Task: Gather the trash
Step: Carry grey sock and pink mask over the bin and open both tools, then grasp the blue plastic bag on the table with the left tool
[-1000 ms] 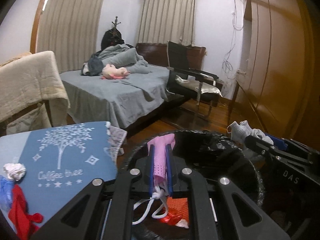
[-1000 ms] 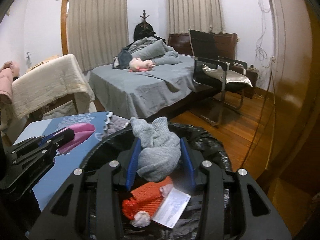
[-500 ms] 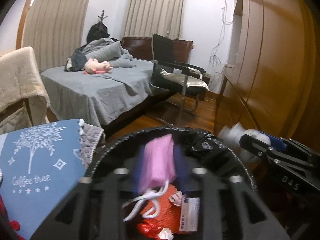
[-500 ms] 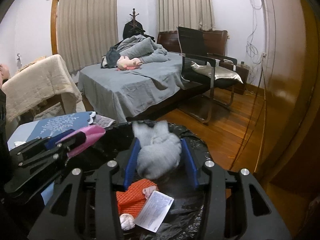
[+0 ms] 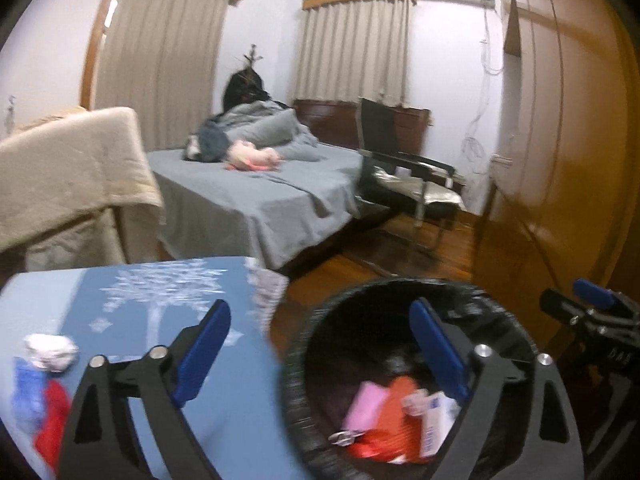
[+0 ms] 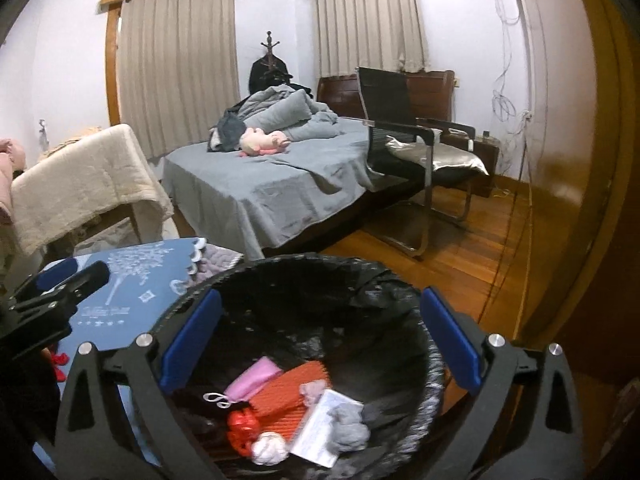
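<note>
A bin lined with a black bag point(image 6: 392, 292) stands on the floor by the table; it also shows in the left wrist view point(image 5: 384, 292). Inside lie a pink face mask point(image 6: 254, 378), an orange net point(image 6: 292, 392), a white card point(image 6: 326, 428) and a grey sock point(image 6: 350, 430). My right gripper point(image 6: 318, 344) is open and empty above the bin. My left gripper point(image 5: 320, 350) is open and empty, straddling the bin's left rim and the table edge. White, blue and red scraps point(image 5: 44, 376) lie on the blue tablecloth point(image 5: 132, 312).
A grey bed point(image 6: 280, 184) stands behind the table, a black chair point(image 6: 404, 128) to its right, a wooden wardrobe point(image 5: 560, 140) along the right side. A beige-covered chair point(image 6: 80, 184) stands at the left. The floor is wood.
Both grippers have opened. The pink mask dropped from the left gripper and the grey sock from the right gripper into the bin. The left gripper has shifted left toward the table.
</note>
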Demonstrator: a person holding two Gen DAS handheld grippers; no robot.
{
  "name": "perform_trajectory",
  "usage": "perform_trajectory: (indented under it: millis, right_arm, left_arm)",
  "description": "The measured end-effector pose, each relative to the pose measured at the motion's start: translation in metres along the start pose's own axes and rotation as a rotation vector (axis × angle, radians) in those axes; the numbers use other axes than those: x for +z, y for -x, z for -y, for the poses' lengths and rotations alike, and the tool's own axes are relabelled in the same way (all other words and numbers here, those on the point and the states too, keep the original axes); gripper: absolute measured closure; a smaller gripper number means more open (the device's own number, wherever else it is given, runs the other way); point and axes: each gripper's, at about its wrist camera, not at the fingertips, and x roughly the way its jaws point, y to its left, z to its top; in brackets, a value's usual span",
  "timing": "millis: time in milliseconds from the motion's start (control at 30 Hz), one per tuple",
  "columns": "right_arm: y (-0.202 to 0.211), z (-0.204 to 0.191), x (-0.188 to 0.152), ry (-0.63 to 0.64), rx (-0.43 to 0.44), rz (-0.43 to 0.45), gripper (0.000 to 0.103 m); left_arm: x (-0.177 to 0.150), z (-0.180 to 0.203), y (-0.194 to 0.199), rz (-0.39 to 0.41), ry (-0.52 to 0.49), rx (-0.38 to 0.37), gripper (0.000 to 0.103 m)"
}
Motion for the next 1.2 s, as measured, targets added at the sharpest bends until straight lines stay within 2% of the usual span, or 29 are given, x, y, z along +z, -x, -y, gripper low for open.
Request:
perform_trajectory:
  millis: [133,433,767,1033,1200]
  right_arm:
    - [0.003,-0.026,0.002,0.015,0.054,-0.003,0.006]
    - [-0.003,-0.108,-0.004,0.098,0.184,-0.038,0.006]
    - [-0.015,-0.187,-0.018,0.166,0.283,-0.07,0.006]
    - [-0.035,-0.244,-0.025,0.2,0.345,-0.081,0.006]
    - [-0.054,-0.273,-0.031,0.206,0.359,-0.103,0.006]
  left_arm:
    - [-0.005,-0.033,0.023,-0.004,0.036,0.067,0.008]
    - [-0.028,-0.107,0.068,-0.02,0.076,0.251,0.008]
    - [-0.042,-0.183,0.1,-0.021,0.131,0.402,0.008]
    - [-0.062,-0.236,0.097,-0.069,0.162,0.502,0.008]
    - [-0.074,-0.26,0.079,-0.121,0.177,0.515,0.009]
